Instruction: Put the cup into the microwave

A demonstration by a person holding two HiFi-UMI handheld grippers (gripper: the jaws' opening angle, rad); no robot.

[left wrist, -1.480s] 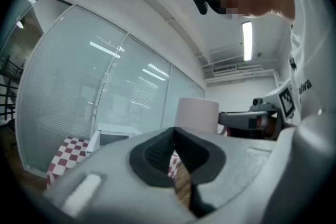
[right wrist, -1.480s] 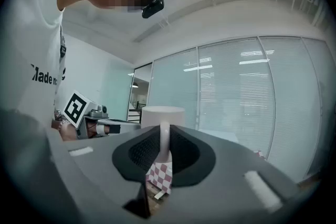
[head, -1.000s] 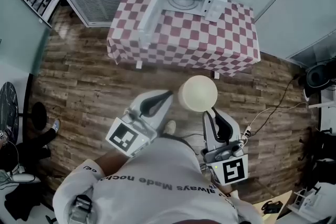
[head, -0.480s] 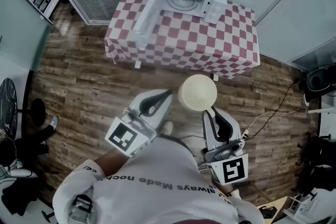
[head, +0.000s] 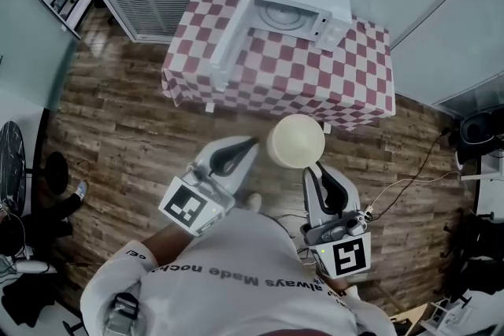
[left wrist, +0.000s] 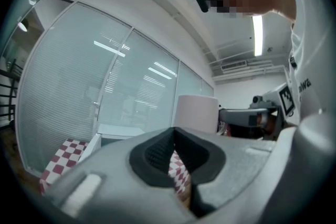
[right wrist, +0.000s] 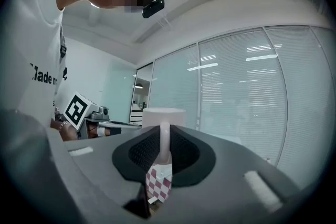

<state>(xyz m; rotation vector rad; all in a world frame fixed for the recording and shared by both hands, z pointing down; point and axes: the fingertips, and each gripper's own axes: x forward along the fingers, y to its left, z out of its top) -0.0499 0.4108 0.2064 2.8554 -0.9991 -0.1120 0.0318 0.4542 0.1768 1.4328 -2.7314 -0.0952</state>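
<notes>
Starting at my left: L arm comes in from lower left, white sleeve, forearm angled up and to the right. The left gripper (head: 250, 142) points diagonally toward the cup, tips close beside it but not on it. In left gripper view (left wrist: 174, 134) the jaws are drawn together w/ only a sliver between the pads. Nothing sits in there, just checked cloth showing through.

Centre: the cup (head: 297, 140), cream, upright, rim toward the head cam, is held in the air over the wood floor (head: 118, 130). From above it sits right at the near edge of the counter (head: 315, 79). It's well apart from the microwave (head: 295, 0), which stands at the counter's back w/ its door (head: 232, 39) swung open to the left and the turntable visible inside.

Right: R arm is tucked close to the torso, and the right gripper (head: 313, 167) points nearly straight ahead, tipped a bit left. In right gripper view (right wrist: 164, 134) the jaws are clamped on the cup's handle (right wrist: 165, 144), cup body (right wrist: 164, 115) rising just beyond the pads.
</notes>
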